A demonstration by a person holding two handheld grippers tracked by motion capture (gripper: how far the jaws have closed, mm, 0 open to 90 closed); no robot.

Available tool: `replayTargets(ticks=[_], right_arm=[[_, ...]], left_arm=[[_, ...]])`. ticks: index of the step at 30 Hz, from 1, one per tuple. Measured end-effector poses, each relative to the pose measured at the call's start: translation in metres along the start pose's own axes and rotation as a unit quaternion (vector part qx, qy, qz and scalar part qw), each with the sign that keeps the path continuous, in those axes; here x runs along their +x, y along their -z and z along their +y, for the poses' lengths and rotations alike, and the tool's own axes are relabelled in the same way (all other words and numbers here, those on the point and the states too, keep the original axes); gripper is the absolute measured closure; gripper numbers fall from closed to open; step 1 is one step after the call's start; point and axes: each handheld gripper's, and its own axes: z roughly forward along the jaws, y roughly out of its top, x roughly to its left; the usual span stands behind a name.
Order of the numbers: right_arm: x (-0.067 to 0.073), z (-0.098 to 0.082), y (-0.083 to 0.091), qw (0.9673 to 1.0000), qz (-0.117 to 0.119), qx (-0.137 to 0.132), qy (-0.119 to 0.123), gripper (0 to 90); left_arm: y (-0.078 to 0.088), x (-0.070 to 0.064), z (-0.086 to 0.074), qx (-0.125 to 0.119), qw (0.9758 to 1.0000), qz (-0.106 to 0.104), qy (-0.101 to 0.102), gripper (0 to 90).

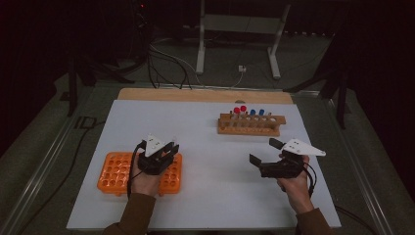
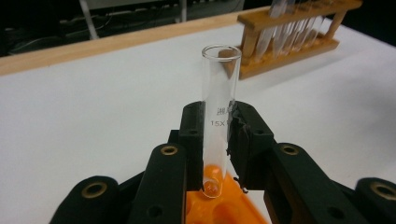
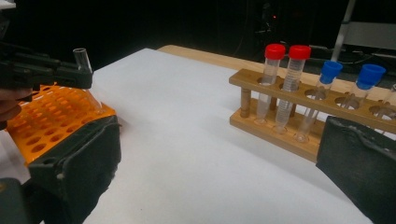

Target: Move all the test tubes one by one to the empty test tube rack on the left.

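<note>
A clear, uncapped glass test tube stands upright between the black jaws of my left gripper, which is shut on it. The tube's rounded bottom sits just at the top of the orange tube rack; whether it is inside a hole I cannot tell. In the high view the left gripper hovers over the orange rack at the left. My right gripper is at the right over bare table, jaws wide open with nothing between them. From there the held tube shows at the left.
A wooden rack stands at the back right, holding two red-capped tubes and blue-capped tubes. The white table top lies between the two racks. A wooden strip runs along the far edge.
</note>
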Motion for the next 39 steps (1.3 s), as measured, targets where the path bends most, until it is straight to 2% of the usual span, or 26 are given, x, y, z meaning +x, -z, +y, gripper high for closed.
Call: replayTargets(ticks=[5,10,16,19,22,26,28,29,30,31,32,35,36,38,39], right_arm=[[0.001,-0.001,-0.001,1.0000,0.002,0.001,0.002,0.0],[0.002,-0.003,-0.002,1.0000,0.004,0.005,0.007,0.0],[0.001,-0.005,-0.002,0.9999,0.003,0.007,0.006,0.0],[0.002,-0.005,-0.004,0.9999,0.003,0.009,0.007,0.0],[0.002,-0.005,-0.004,0.9999,0.004,0.010,0.008,0.0],[0.002,-0.005,-0.004,0.9999,0.003,0.009,0.008,0.0],[0.001,-0.004,-0.004,0.9999,0.001,0.009,0.007,0.0],[0.000,-0.003,-0.004,0.9999,-0.002,0.008,0.006,0.0],[0.000,-0.003,-0.004,0.9999,-0.002,0.008,0.006,0.0],[-0.001,-0.001,-0.003,1.0000,-0.004,0.006,0.006,0.0],[-0.001,-0.001,-0.003,1.0000,-0.004,0.006,0.006,0.0],[-0.005,0.004,-0.003,0.9999,-0.010,0.005,0.006,0.0],[-0.008,0.008,-0.004,0.9998,-0.016,0.007,0.008,0.0],[-0.011,0.013,-0.004,0.9997,-0.022,0.010,0.010,0.0],[-0.011,0.013,-0.004,0.9997,-0.022,0.010,0.010,0.0]], left_arm=[[-0.003,0.001,-0.007,0.027,0.9996,0.006,-0.003,76.4],[-0.009,-0.004,-0.009,0.065,0.9975,0.018,-0.022,76.7],[-0.011,-0.005,-0.008,0.081,0.9964,0.018,-0.021,77.1],[-0.015,-0.007,-0.010,0.097,0.9947,0.022,-0.026,77.1],[-0.016,-0.007,-0.011,0.101,0.9944,0.021,-0.025,77.1],[-0.016,-0.006,-0.012,0.097,0.9949,0.019,-0.022,76.7],[-0.015,-0.004,-0.015,0.089,0.9958,0.011,-0.016,74.7],[-0.015,-0.003,-0.016,0.085,0.9963,0.007,-0.009,65.3],[-0.013,-0.002,-0.017,0.080,0.9968,0.004,-0.005,65.3],[-0.011,-0.001,-0.017,0.072,0.9974,-0.001,-0.003,57.6],[-0.009,0.000,-0.016,0.064,0.9979,-0.006,-0.001,57.6],[0.000,0.002,-0.014,0.041,0.9989,-0.019,0.011,44.2],[0.002,0.003,-0.013,0.033,0.9992,-0.020,0.012,34.8],[0.008,0.005,-0.012,0.021,0.9994,-0.025,0.013,27.6],[0.011,0.006,-0.012,0.015,0.9994,-0.028,0.014,27.6]])
